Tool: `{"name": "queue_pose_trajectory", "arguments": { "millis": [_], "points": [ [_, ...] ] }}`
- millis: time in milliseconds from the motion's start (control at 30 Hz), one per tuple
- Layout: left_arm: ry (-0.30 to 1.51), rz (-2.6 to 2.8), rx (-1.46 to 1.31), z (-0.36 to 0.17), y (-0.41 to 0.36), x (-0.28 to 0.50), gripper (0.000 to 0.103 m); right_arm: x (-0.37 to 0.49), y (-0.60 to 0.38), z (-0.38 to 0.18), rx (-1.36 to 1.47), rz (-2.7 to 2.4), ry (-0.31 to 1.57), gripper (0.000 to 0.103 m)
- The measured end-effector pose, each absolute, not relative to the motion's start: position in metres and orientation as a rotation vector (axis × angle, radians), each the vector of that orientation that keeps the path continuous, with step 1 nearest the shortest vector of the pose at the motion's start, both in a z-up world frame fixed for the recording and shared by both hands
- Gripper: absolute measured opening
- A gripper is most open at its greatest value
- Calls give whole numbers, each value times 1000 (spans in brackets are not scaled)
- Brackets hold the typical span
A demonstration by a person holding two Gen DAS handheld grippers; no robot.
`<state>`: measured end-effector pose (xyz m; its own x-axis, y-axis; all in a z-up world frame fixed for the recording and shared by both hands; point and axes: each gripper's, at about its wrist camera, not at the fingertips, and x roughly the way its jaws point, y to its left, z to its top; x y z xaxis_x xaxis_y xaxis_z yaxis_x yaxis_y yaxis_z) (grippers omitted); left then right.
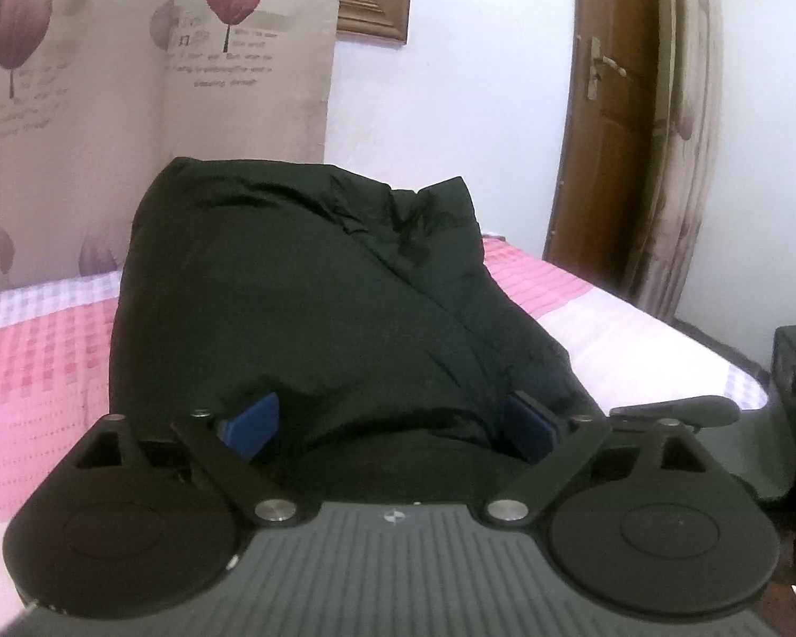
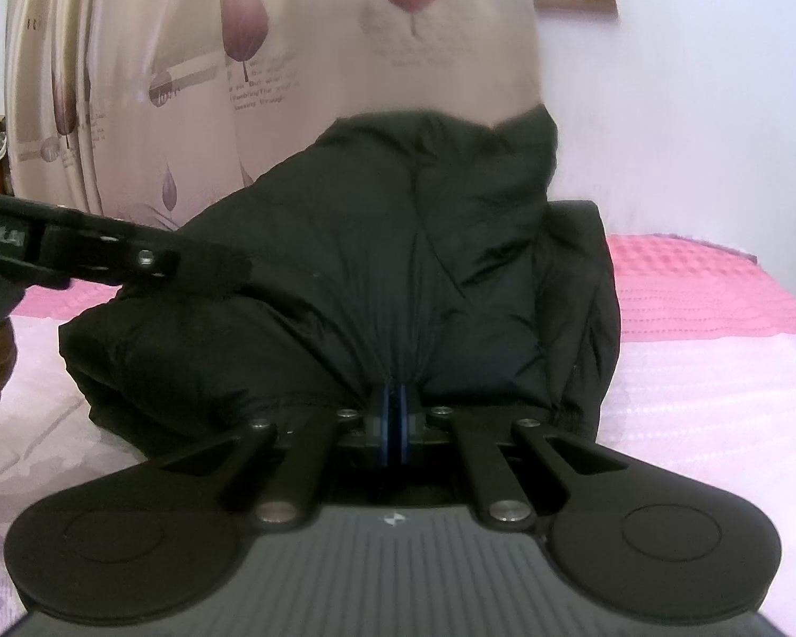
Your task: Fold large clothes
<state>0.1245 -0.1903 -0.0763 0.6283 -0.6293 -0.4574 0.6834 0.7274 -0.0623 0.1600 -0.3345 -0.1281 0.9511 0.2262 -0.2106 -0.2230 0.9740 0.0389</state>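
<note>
Jaws of right gripper pinching puffy black jacket, left gripper spread.

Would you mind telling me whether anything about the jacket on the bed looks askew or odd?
The black jacket sits in a puffy, lopsided heap on the pink bedspread, not flat. The right gripper pinches its near edge into gathers; the left gripper stands open.

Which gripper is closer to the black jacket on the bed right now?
Right. The right gripper has its jaws shut on the black jacket; the left gripper is open, jaws spread around its near edge.
</note>
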Motion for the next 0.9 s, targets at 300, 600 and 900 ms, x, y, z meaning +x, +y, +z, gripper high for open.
{"name": "queue_pose_trajectory", "arguments": {
  "millis": [300, 600, 900],
  "points": [
    [457, -751, 174, -79, -207, 127, 97, 158, -334, -129, 18, 230, 212, 3],
    [428, -736, 251, -96, -217, 126, 103, 156, -334, -128, 14, 226, 209, 3],
    [419, -747, 257, -113, -217, 129, 103, 157, -346, -128, 96, 263, 219, 3]
  ]
}}
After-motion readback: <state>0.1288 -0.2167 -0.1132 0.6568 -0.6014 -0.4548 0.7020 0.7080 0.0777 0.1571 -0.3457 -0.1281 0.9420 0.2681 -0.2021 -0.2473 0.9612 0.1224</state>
